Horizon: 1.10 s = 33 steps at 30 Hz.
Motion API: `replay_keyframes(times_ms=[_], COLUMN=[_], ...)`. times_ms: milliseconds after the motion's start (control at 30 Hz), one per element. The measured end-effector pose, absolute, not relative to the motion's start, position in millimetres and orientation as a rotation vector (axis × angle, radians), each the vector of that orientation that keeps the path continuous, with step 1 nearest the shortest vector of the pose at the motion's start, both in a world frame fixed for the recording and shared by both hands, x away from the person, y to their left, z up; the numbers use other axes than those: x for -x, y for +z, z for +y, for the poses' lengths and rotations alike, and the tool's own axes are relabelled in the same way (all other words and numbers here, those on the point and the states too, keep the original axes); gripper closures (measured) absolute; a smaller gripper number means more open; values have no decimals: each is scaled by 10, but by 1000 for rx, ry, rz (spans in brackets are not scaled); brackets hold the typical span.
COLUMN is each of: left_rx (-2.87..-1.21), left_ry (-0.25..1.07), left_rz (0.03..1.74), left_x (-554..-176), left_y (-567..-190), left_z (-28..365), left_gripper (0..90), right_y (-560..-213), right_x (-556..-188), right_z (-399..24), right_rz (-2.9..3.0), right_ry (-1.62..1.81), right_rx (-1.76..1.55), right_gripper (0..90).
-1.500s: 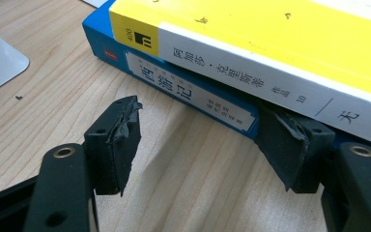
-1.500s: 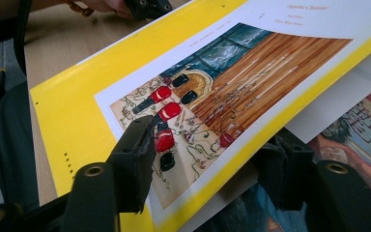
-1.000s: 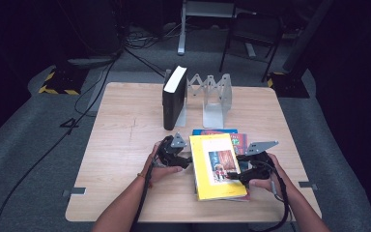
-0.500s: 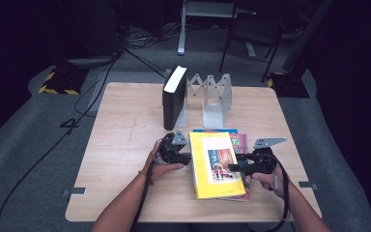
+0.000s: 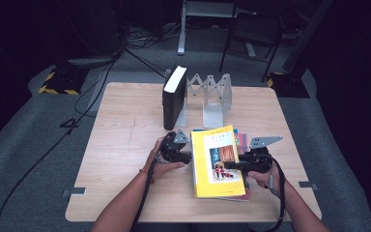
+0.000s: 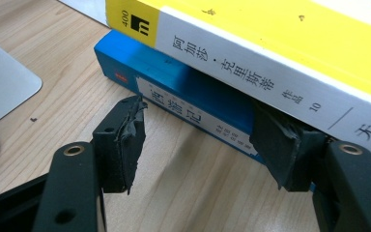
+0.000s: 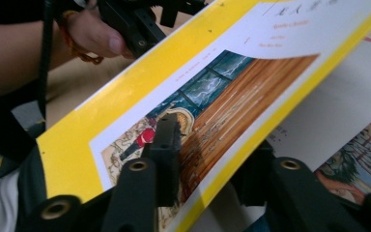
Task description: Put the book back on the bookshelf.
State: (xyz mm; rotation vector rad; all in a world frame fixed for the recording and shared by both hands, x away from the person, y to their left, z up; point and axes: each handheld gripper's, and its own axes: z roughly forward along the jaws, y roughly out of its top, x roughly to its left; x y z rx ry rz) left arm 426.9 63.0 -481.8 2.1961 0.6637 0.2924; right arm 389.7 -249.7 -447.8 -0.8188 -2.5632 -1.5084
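Landmark: the yellow book [image 5: 218, 162], topmost of a flat stack near the table's [image 5: 125, 125] front edge. Behind the stack, a black book [image 5: 174, 96] stands upright against a grey folding book rack [image 5: 216, 96], near the table's far edge. Left of the stack the wooden top lies bare to its edge. Beneath the yellow book lies a blue book [image 6: 174, 79], spine leftward.

The left gripper [image 5: 179, 153] sits just beside the stack's left side, jaws parted and level with the blue spine; whether the pad nearer the stack touches it cannot be told.

The right gripper [image 5: 236, 164] has just been closing on the yellow book's right edge: one jaw on the cover, one under it, edge lifted off the picture book [image 7: 362, 154] below.
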Motion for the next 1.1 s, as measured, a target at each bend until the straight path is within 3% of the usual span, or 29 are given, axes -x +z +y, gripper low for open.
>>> replay_keyframes(times_ms=[67, 167, 400, 1100], left_rx=[-2184, -2138, -2097, -2003], left_ry=[284, 251, 258, 346], left_rz=[639, 612, 561, 534], left_x=[-4263, -4266, -4328, -4415], left_y=[-4799, -4711, -4401, -3728], left_z=[628, 629, 617, 549], left_gripper=[392, 550, 727, 807], right_y=[-4448, -4403, -4236, -4062], right_x=[-3875, -3848, -3807, -3597], right_z=[-2500, -2503, -2518, -2543], right_rz=[-2571, -2602, -2684, -2907], right_ry=[-1538, -1589, -1759, -2076], right_rx=[791, 771, 777, 648], right_gripper=[762, 786, 839, 874])
